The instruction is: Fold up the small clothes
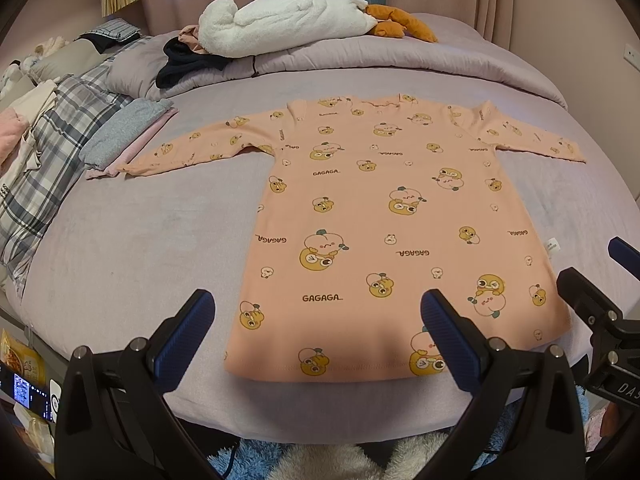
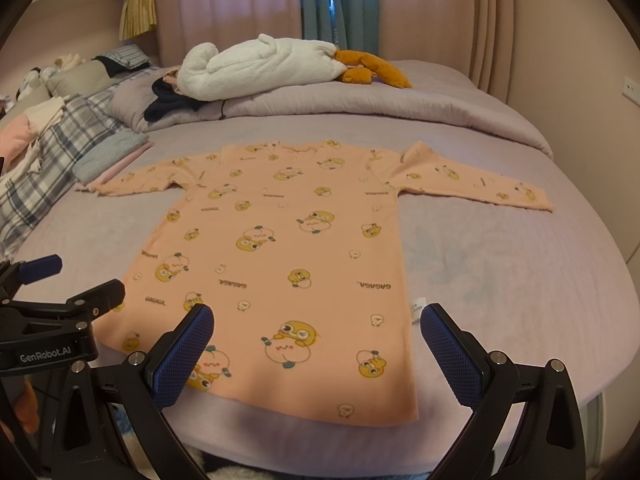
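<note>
**Pink top spread flat, both claws wide and empty**

Laid face-up on the lilac bed cover [image 1: 120, 240]: a pink long-sleeved top [image 1: 384, 216] printed with yellow ducks and "GAGAGA", hem at the near edge, neckline toward the far side, both sleeves stretched straight out left and right. Smoothed flat like this, probably so that sleeves and side seams can be reached cleanly before the first fold. No fold made yet, judging from the open, symmetrical lie of the cloth.

Left gripper [image 1: 318, 344] hovering just above the near hem, toward its left half, jaws spread wide, nothing between the blue pads. Right gripper [image 2: 318, 352] likewise wide and empty, poised over the right part of the hem, with a small white care label [image 2: 417, 305] sticking out of the side seam near the right pad. Each claw's body visible at the edge of the other's view, so held side by side, near each other, along the near edge. Likely positioned there to take the hem corners or move outward to the sleeves.

Far left, touching the left cuff: a small stack of folded clothes [image 1: 128, 132], grey on pink, seemingly the finished pile. Beyond, a plaid quilt [image 1: 60, 152]. Far side: a white plush toy [image 1: 280, 24] on a rolled duvet. No bins or baskets in view.
</note>
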Motion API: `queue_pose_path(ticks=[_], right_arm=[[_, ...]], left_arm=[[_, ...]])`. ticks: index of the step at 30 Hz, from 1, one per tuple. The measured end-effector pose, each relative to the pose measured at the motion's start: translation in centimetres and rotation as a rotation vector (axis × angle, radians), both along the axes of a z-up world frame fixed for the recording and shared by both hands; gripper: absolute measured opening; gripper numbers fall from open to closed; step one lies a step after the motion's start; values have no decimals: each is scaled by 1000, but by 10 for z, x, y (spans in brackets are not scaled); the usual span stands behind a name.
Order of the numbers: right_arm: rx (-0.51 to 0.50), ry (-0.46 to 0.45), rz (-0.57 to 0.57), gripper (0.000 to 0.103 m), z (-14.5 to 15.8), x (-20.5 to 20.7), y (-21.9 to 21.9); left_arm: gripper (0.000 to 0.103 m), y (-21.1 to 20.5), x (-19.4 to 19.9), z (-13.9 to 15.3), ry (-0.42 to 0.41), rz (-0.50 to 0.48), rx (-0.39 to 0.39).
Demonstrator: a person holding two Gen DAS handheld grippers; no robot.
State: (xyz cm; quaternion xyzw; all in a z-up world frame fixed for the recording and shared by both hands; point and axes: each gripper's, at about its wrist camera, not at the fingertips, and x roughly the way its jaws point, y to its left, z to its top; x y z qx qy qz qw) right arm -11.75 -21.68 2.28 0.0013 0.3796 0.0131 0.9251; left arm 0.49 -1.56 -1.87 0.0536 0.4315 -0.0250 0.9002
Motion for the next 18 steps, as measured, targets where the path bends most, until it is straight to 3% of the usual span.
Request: queue_pose_path(ticks=[5,11,18], right_arm=[[18,10,-6,102,-5,4,-5],[227,38,14,102,-20,16,-42],[462,38,-170,102,-48,45,-138]], left_arm=[[103,-1,6,-6,11,4,-6],[103,7,22,-18,56,-3,-102],[103,29,59,-35,135,10,-351]])
